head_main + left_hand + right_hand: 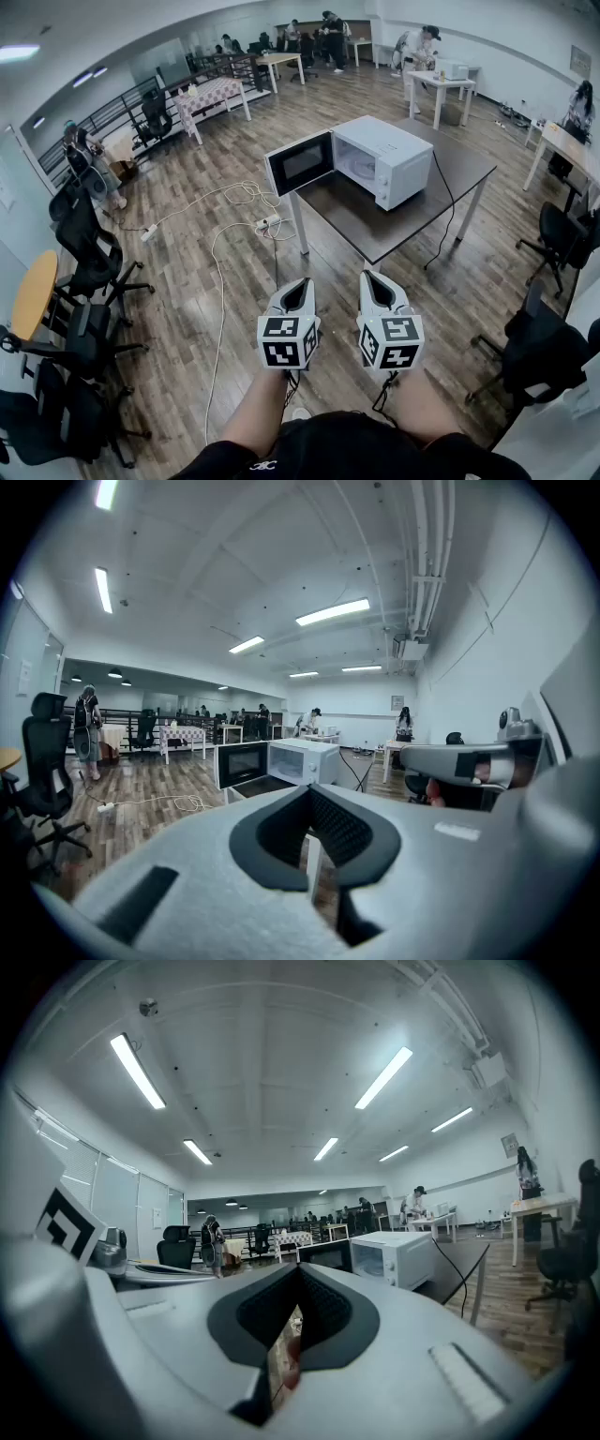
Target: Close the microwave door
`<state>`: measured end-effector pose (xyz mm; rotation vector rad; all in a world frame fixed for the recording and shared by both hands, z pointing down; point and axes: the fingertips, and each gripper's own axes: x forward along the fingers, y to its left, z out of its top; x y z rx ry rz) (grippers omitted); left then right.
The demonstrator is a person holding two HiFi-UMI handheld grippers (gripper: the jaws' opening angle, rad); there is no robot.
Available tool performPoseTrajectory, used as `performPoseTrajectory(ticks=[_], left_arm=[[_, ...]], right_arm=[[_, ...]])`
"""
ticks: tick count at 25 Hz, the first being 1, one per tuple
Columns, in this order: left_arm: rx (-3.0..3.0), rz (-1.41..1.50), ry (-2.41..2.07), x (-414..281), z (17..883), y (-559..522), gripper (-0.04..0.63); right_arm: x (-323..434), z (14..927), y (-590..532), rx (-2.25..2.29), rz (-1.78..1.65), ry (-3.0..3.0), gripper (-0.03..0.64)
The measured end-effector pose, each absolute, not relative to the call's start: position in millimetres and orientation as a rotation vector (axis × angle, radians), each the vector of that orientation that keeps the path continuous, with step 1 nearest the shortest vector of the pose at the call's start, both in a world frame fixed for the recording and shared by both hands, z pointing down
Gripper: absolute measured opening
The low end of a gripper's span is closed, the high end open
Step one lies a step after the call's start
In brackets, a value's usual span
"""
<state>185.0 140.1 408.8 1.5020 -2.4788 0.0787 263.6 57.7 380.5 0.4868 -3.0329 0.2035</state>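
Note:
A white microwave (394, 159) stands on a dark table (375, 220) in the middle of the room. Its black-windowed door (300, 161) hangs open, swung out to the left past the table's edge. Both grippers are held close to the person's body, well short of the table. The left gripper (298, 292) is shut with nothing in it, and so is the right gripper (375, 286). Past the closed left gripper (309, 789) the microwave (305, 759) and its door (242, 763) show far ahead. Beyond the right gripper (298, 1267) the microwave (398, 1255) sits to the right.
A black cable (448, 202) drops off the table's right side. A white power strip (265, 223) and looped cords lie on the wooden floor left of the table. Office chairs (89, 253) line the left, with another chair (553, 234) at the right. People and tables are at the back.

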Motion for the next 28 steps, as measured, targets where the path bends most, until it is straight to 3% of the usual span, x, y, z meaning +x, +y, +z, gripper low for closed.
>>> performPoseTrajectory(ticks=[28], left_arm=[[1.498, 0.035, -2.482, 84, 418, 214, 0.011]], right_arm=[[155, 385, 142, 0.475, 0.140, -3.012, 0.008]])
